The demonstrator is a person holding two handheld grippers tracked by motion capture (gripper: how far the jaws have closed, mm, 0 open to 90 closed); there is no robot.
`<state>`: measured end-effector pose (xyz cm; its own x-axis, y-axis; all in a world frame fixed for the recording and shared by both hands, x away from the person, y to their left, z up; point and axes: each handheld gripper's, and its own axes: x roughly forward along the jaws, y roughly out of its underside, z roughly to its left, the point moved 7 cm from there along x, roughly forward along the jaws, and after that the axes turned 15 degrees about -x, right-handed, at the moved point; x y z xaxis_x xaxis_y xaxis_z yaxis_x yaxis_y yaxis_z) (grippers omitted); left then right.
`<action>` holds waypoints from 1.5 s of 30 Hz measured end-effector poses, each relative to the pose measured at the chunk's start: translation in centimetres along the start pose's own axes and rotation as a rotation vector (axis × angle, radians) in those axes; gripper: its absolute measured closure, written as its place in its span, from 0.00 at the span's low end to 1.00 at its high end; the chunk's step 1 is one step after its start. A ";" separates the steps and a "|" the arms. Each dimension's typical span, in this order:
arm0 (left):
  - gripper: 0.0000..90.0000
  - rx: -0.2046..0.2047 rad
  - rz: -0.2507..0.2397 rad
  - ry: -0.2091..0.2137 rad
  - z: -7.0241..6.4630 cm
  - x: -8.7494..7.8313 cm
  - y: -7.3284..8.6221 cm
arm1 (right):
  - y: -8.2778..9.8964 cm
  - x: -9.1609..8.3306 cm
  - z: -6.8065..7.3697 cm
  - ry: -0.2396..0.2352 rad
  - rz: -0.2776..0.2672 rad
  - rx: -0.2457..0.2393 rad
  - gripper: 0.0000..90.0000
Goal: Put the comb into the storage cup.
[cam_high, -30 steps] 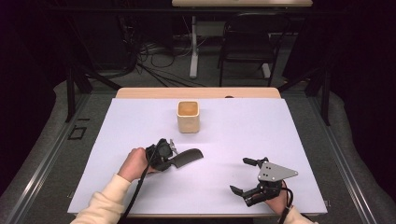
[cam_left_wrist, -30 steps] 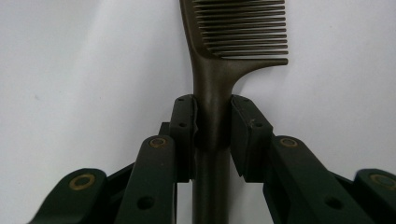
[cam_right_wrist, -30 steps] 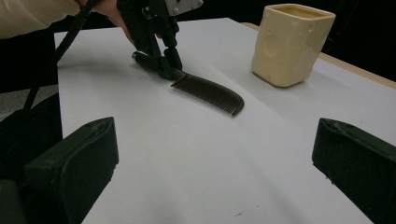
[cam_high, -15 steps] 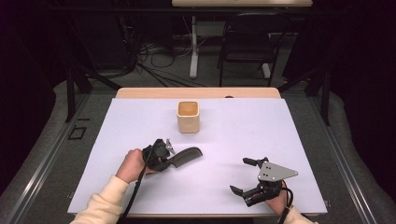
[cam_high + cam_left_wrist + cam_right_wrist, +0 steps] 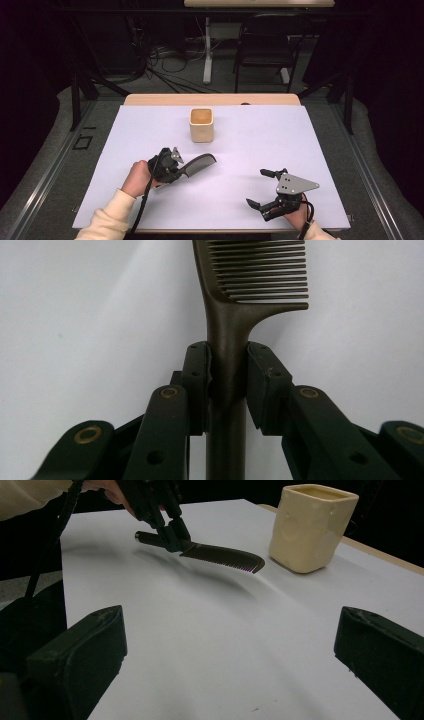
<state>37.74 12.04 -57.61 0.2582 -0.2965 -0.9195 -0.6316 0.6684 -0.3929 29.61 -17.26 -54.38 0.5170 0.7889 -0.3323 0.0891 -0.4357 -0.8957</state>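
Observation:
My left gripper [image 5: 176,167] is shut on the handle of a dark comb [image 5: 201,163], left of the table's middle. The left gripper view has both pads pressed on the comb's [image 5: 230,325] handle, teeth pointing away. In the right gripper view the comb [image 5: 222,556] hangs just above the white sheet over its shadow, held by the left gripper [image 5: 172,536]. A cream square cup [image 5: 202,125] stands upright beyond it, toward the back; it is also in the right gripper view [image 5: 312,527]. My right gripper [image 5: 258,189] rests near the front right, open, nothing between its jaws [image 5: 230,650].
A white sheet [image 5: 300,145] covers the table, with a wooden strip [image 5: 210,99] bare along the far edge. Beyond the table the floor carries cables, a table leg and a chair [image 5: 262,55]. The sheet's front edge lies close under both hands.
The comb's toothed end has tipped up slightly toward the cup in the left gripper. The right gripper has not moved.

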 end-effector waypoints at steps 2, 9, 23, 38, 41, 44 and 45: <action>0.80 -0.004 -0.007 0.004 0.0 -0.1 0.0 | 0.0 0.0 0.0 0.000 0.000 -0.001 0.00; 0.80 -0.031 -0.057 0.030 -0.2 -0.5 0.0 | 0.0 0.0 0.0 0.001 0.001 0.000 0.00; 0.80 -0.080 -0.131 0.058 0.2 -1.2 -0.1 | 0.0 0.0 0.0 0.002 0.003 0.001 0.00; 0.80 -0.127 -0.202 0.061 0.7 -1.8 -0.1 | 0.1 0.0 0.0 -0.003 0.009 0.003 0.00; 0.80 -0.135 -0.222 0.060 0.8 -1.9 -0.1 | 0.1 0.0 0.0 -0.002 0.008 0.003 0.00; 0.80 -0.140 -0.231 0.065 0.8 -2.1 0.0 | 0.1 0.0 0.0 -0.002 0.008 0.003 0.00; 0.80 -0.143 -0.235 0.064 0.9 -2.1 0.0 | 0.1 0.0 0.0 -0.002 0.008 0.003 0.00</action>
<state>37.87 13.25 -55.67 0.3660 -0.4770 -0.7991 -0.6577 0.4749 -0.5847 29.65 -17.28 -54.47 0.5159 0.7863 -0.3399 0.0823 -0.4405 -0.8940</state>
